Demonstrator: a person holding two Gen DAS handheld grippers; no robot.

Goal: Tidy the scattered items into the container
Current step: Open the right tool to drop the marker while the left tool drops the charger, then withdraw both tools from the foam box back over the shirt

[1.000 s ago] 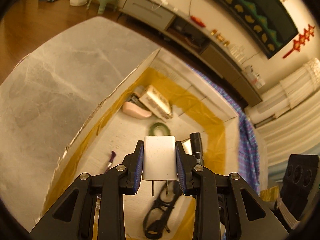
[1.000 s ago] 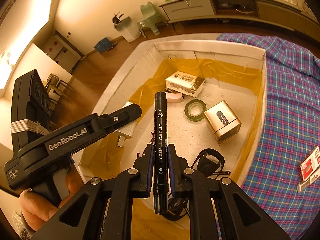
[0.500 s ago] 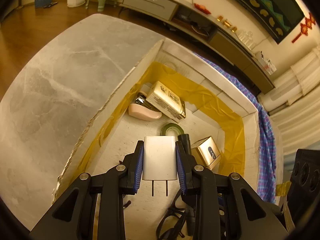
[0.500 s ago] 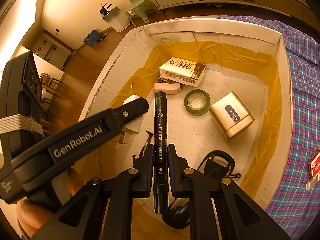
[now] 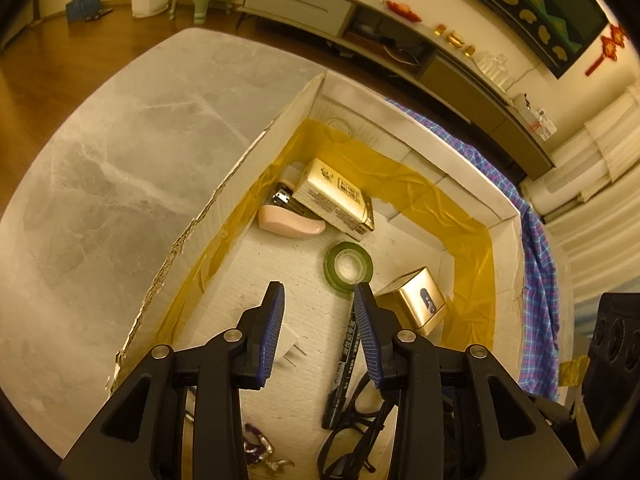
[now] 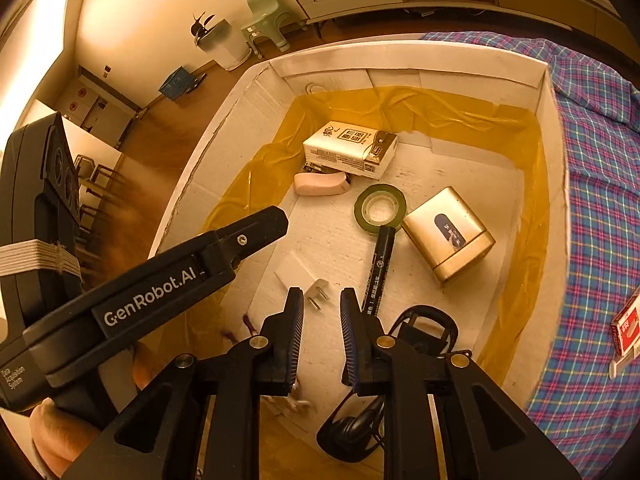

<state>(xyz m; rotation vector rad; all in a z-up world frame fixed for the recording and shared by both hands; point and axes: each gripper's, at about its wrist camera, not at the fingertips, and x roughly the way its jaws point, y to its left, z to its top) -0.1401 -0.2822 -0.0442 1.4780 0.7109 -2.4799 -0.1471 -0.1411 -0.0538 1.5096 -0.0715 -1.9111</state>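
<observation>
**Both my grippers let go over the box**

My left gripper (image 5: 318,322) hangs above the cardboard box (image 6: 224,168), its jaws opening with nothing between the pads. The white charger (image 6: 298,274) lies on the box floor just below, near the left wall, its two prongs pointing toward the near edge. In the left wrist view only a corner of it and the prongs show beside my left finger.

My right gripper (image 6: 322,322) is also over the box, jaws opening and empty. The black marker (image 6: 378,268) lies flat on the floor, its cap end touching the roll of green tape (image 6: 380,208) in the middle of the box, its other end reaching toward the black glasses (image 6: 424,328) at the near edge.

Toward the far left corner sit a white carton (image 6: 348,148) and, just in front of it, a pink stapler (image 6: 320,183). A gold box (image 6: 448,234) stands near the right wall, close to the tape. The cardboard box rests beside a plaid cloth (image 6: 600,184), where a red pack (image 6: 628,328) lies outside, off the right wall.
</observation>
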